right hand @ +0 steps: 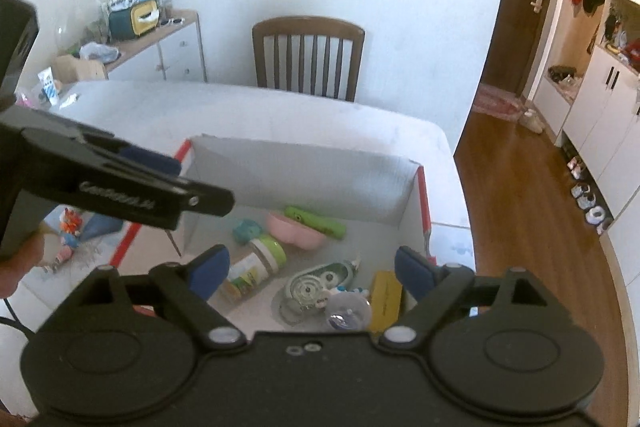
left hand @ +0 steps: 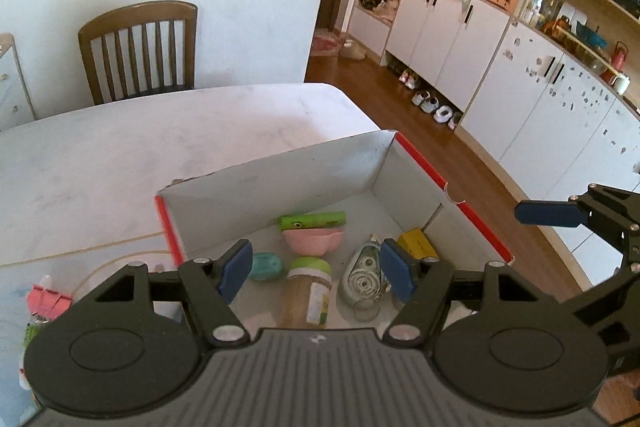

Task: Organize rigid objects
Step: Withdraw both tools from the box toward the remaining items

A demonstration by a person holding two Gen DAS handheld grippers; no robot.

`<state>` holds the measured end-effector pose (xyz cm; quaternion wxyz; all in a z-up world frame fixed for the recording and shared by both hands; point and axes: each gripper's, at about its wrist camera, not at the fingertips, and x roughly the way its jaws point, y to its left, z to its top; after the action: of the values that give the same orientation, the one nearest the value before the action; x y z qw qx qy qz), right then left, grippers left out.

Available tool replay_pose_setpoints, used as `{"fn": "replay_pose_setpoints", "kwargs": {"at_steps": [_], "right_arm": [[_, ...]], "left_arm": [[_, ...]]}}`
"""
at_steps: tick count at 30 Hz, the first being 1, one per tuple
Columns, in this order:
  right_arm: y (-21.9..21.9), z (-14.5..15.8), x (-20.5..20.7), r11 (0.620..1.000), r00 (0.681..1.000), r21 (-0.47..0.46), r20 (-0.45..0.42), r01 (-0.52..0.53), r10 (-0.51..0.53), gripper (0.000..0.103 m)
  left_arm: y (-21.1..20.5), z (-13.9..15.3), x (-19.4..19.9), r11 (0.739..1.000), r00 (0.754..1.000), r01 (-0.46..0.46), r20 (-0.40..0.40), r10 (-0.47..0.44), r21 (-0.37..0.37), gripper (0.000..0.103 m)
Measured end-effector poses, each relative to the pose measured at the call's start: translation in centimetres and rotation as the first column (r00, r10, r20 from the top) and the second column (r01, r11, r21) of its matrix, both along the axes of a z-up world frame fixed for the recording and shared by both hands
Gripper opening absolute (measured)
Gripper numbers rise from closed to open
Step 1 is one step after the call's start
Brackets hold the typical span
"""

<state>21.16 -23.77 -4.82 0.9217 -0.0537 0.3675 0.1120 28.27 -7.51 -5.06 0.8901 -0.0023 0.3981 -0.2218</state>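
Matt white cardboard box (left hand: 280, 183) on a smooth marble-look table (left hand: 160, 131) — wooden slatted chair (left hand: 140, 47), glossy wood floor (left hand: 440, 147)

box (left hand: 280, 183): white cardboard with red edges, open on top, standing on the table
green tube (left hand: 312, 219): lying on its side at 12 o'clock in the box, against the pink bowl
pink bowl (left hand: 313, 241): upright, just beside the tube
teal case (left hand: 265, 266): small oval, lying flat at 9 o'clock
jar (left hand: 308, 291): green lid, on its side at 6 o'clock
tape dispenser (left hand: 364, 277): clear, gears visible, lying flat
yellow box (left hand: 417, 243): small, at 3 o'clock by the wall
clear round piece (right hand: 347, 311): just beside the dispenser, blurred
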Motion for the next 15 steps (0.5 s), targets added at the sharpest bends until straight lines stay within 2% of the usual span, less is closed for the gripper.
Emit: {"fn": "replay_pose_setpoints", "kwargs": {"at_steps": [4,11,15], "right_arm": [[0.5,0.4,-1.0,0.999,1.000,0.029,0.019,0.022,-0.023,0.095],[2.4,1.3,-2.7,0.993,0.996,0.107,0.068,0.044,-0.052,0.103],[4.5,1.6,-3.7,0.989,0.995,0.145,0.087,0.037,-0.050,0.103]], "left_arm": [[2.0,0.4,-1.4,1.000,1.000,-0.005,0.019,0.005,-0.022,0.079],[6.2,0.6,-3.5,0.999,0.999,-0.021,0.049,0.023,-0.040,0.079],[9.0,0.9,-4.6,0.999,0.998,-0.022,0.063,0.025,-0.048,0.080]]}}
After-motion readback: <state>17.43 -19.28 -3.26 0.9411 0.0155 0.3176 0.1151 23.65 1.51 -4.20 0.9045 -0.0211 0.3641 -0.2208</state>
